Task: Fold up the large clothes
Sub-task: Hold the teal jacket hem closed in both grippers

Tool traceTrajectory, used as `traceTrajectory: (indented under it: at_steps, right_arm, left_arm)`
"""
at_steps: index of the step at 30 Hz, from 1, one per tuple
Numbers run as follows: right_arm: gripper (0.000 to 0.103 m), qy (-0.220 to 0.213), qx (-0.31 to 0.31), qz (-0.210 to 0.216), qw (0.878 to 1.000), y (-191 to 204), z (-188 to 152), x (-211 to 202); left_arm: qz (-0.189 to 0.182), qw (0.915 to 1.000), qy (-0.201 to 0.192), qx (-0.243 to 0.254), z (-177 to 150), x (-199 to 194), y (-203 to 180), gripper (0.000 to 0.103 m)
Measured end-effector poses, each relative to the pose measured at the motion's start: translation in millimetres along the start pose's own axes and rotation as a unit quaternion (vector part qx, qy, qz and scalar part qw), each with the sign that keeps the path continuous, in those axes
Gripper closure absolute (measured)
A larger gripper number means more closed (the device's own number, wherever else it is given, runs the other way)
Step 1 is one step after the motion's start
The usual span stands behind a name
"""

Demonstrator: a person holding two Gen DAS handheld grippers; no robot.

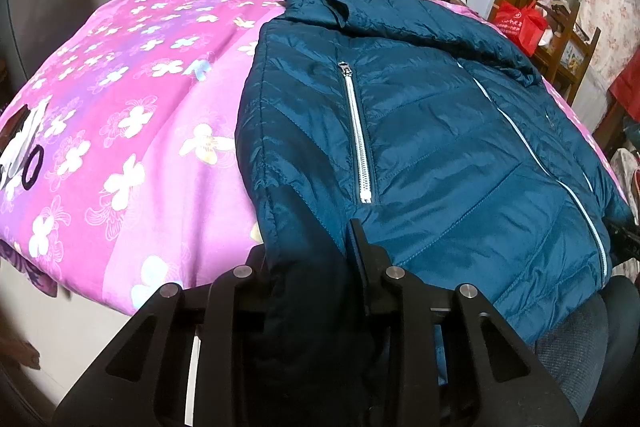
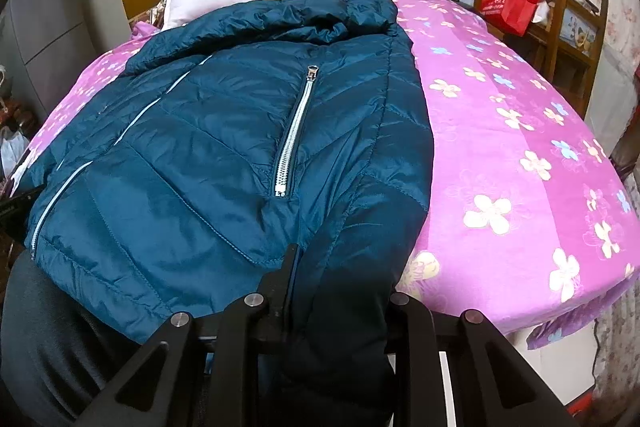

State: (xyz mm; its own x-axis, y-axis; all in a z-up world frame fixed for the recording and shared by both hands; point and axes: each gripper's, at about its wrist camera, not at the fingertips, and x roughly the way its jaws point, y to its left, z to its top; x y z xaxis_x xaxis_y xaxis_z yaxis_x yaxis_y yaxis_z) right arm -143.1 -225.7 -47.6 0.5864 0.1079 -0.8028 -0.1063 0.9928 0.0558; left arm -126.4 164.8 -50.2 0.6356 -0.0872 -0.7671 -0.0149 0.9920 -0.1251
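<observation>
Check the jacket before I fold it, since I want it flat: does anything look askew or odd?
Mostly flat on the bed. The jacket is bunched and rumpled at the collar end, near the pillows. Both grippers, left and right, are clamped on its near hem. No damage shows.
</observation>
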Motion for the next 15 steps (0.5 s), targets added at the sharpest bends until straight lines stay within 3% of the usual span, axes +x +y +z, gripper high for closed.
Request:
traceTrajectory:
  at_steps: [15]
  right_arm:
    - [0.079,0.0,0.001,-0.001,1.0,0.4,-0.1,-0.3]
  left_arm:
    - [0.003,1.0,-0.003,0.004,-1.3,-0.2,1.0,0.072]
